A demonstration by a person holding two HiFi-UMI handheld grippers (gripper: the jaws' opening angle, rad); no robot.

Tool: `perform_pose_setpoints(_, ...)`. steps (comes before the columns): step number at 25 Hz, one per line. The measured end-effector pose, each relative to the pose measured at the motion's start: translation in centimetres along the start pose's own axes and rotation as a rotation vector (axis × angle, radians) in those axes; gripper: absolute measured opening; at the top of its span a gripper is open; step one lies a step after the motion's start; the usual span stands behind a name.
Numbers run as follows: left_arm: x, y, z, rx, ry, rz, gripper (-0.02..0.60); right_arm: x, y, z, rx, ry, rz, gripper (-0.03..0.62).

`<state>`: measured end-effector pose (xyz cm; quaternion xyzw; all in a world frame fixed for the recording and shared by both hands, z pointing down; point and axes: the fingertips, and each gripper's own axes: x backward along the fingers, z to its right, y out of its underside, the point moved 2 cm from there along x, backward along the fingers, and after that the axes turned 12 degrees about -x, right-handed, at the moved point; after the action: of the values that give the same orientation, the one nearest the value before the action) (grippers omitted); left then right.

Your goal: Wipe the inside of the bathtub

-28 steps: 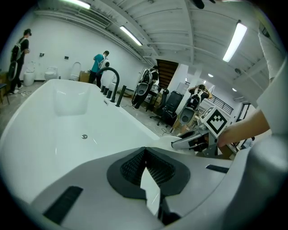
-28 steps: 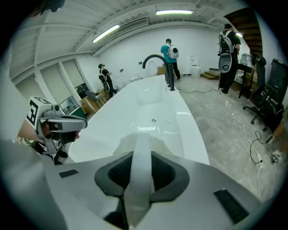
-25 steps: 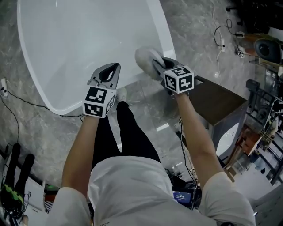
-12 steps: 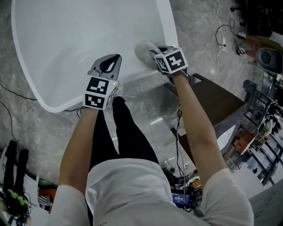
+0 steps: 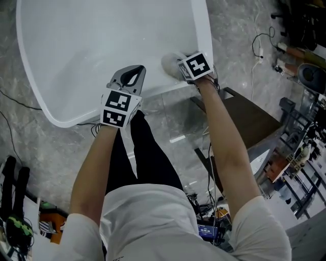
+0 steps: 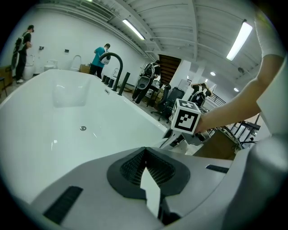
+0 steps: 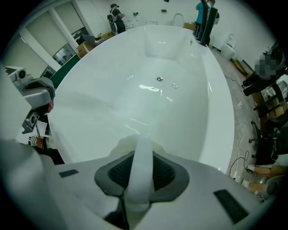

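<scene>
The white bathtub fills the top of the head view, its near rim just ahead of my hands. My right gripper is shut on a white cloth, which rests against the tub's inner wall by the right rim. Seen from the right gripper view, the cloth is pinched between the jaws of the right gripper, above the basin and drain. My left gripper hovers over the near rim, shut with nothing in it. The left gripper points along the tub.
A dark brown stool stands right of the tub on the marble floor. Cables and equipment racks crowd the right side. A black faucet rises at the tub's far edge. People stand beyond the far end.
My right gripper has carried the cloth forward and farther over the rim onto the tub's inner wall. The left gripper has shifted slightly forward and right.
</scene>
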<state>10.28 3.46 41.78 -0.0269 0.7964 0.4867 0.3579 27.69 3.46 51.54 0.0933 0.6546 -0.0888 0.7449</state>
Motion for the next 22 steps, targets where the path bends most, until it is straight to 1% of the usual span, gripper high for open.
perform_pose_setpoints(3, 0.4, 0.5, -0.5, 0.009, -0.007, -0.005, 0.011, -0.6, 0.1, 0.0, -0.024, 0.000, -0.038, 0.095)
perform_pose_setpoints(8, 1.4, 1.4, -1.5, 0.025, -0.028, -0.011, 0.011, -1.1, 0.1, -0.8, -0.068, -0.028, -0.093, 0.095)
perform_pose_setpoints(16, 2.9, 2.0, -3.0, 0.032, -0.047, -0.011, 0.011, -0.9, 0.0, -1.7, -0.099, -0.054, -0.083, 0.095)
perform_pose_setpoints(22, 4.8, 2.6, -4.0, 0.039, -0.072, -0.016, 0.011, -1.1, -0.7, -4.8, -0.107, -0.106, -0.082, 0.095)
